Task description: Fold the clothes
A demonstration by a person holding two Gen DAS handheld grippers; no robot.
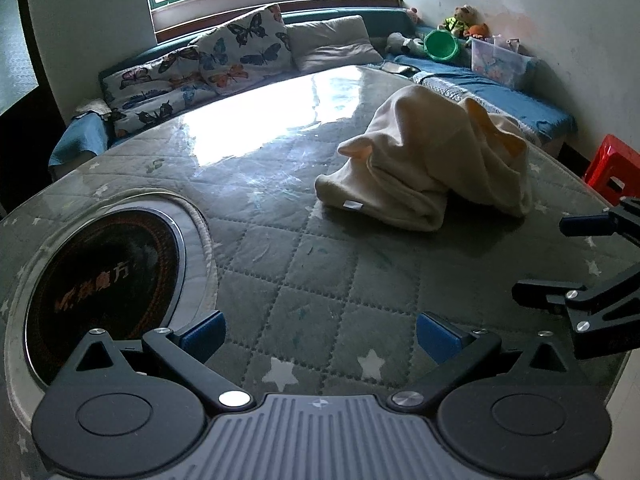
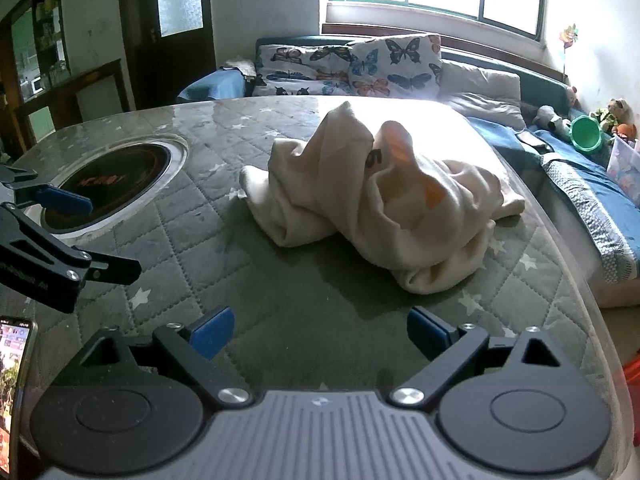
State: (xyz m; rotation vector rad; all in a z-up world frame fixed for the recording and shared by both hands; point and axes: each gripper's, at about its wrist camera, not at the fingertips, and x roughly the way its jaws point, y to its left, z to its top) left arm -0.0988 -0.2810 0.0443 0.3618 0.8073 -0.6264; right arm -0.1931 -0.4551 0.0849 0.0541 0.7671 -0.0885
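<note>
We have the cream garment (image 2: 384,196) lying in a rumpled heap on the quilted desk (image 2: 208,240), ahead of both tools and not yet touched. From the right hand-held gripper (image 2: 320,332) it sits almost straight ahead, only a little to the right, near its open fingers; from the left hand-held gripper (image 1: 320,336) the same heap (image 1: 432,164) lies forward and off to the right, further away — so we judge the right one the nearer. Both have their 2 blue pads spread wide with nothing between them. The pile's long axis runs roughly crosswise to us, left to right, with 1 peak standing up in the middle. The round burner (image 1: 104,280) set into the desk lies to the left, well apart from the cloth — clear of any reach.
</note>
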